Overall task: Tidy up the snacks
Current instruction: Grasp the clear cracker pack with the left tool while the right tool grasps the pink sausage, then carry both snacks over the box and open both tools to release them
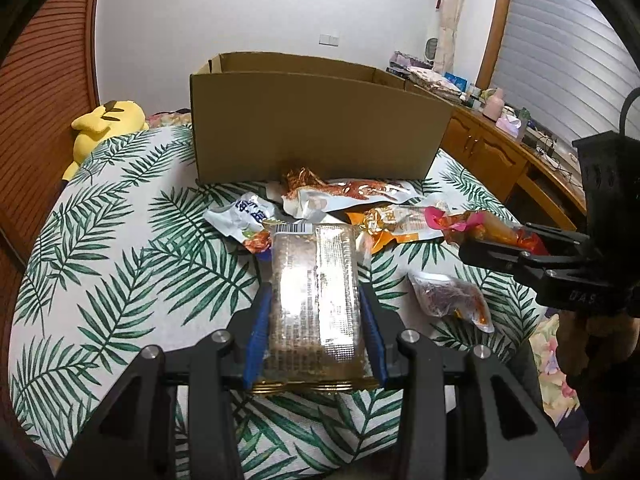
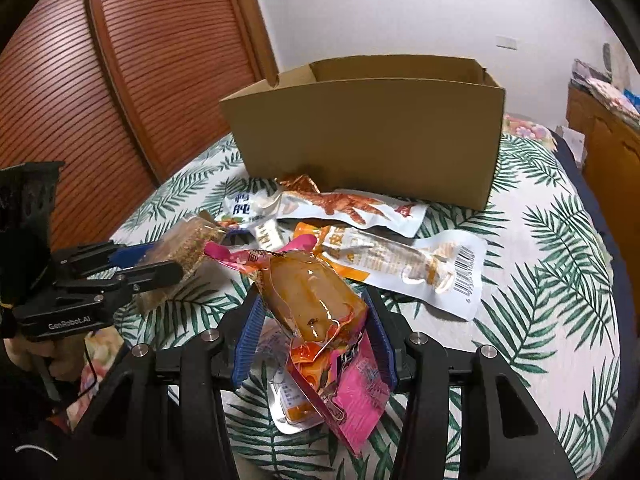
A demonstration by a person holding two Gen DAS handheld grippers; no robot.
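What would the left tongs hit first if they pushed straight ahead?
Probably the snack pile lying just beyond the clear pack they hold, then the box wall behind it; depth is hard to judge.

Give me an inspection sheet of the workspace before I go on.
Surface: leaf-print cover.
Job's things: open cardboard box at the back; loose snack packets in front of it.
Clutter: yellow plush toy at the edge.
Grippers: left gripper shut on a clear cracker pack; right gripper shut on a pink-edged pouch.
Cables: nothing seen on the cover.
Surroundings: slatted wooden door, cluttered wooden cabinet.
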